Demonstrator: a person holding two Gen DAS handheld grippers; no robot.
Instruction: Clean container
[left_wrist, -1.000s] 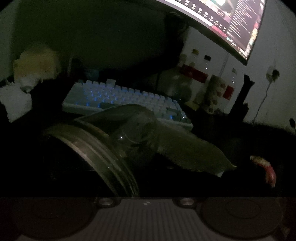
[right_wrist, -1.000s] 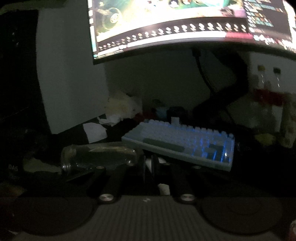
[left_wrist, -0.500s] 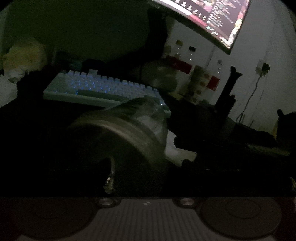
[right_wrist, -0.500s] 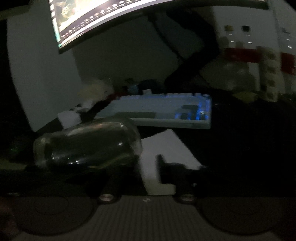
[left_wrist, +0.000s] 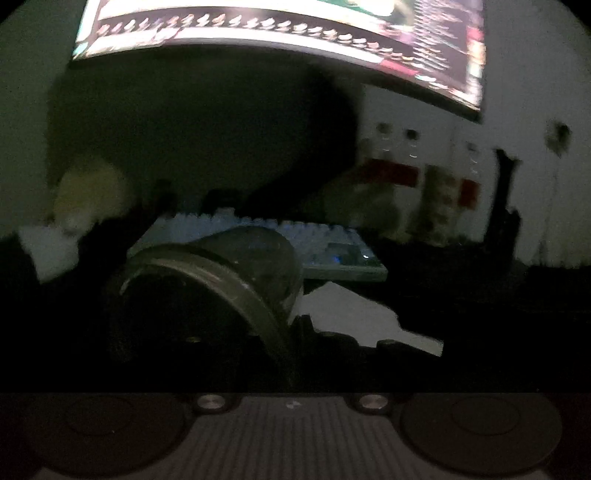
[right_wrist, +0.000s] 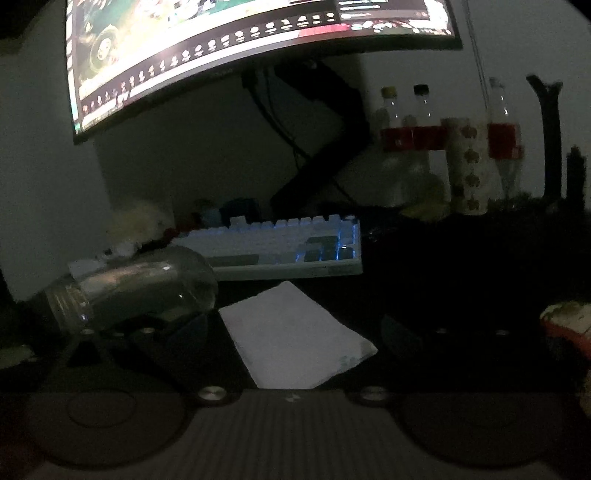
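Dim desk — glass jar (right_wrist: 133, 291) on its side (mouth (left_wrist: 192, 295) partly hidden).

jar (right_wrist: 140, 288) lying left of paper (right_wrist: 291, 336), keyboard (right_wrist: 288, 247) behind both, monitor (right_wrist: 229, 48) above

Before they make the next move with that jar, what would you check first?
1. Jar held: the left gripper is shut, seemingly on the jar's rim. Ok, though the picture is dark.
2. Right gripper ready to grab: its jaws are opening wide, with only the paper lying between them. Ok.
3. Paper picked up for wiping: it lies loose on the desk. Not ok.
4. Jar's mouth open: no lid shows on it. Ok.
5. Dirt inside the jar: too dark. Cannot tell.
6. Keyboard clear of the jar: it sits close behind. Cannot tell.
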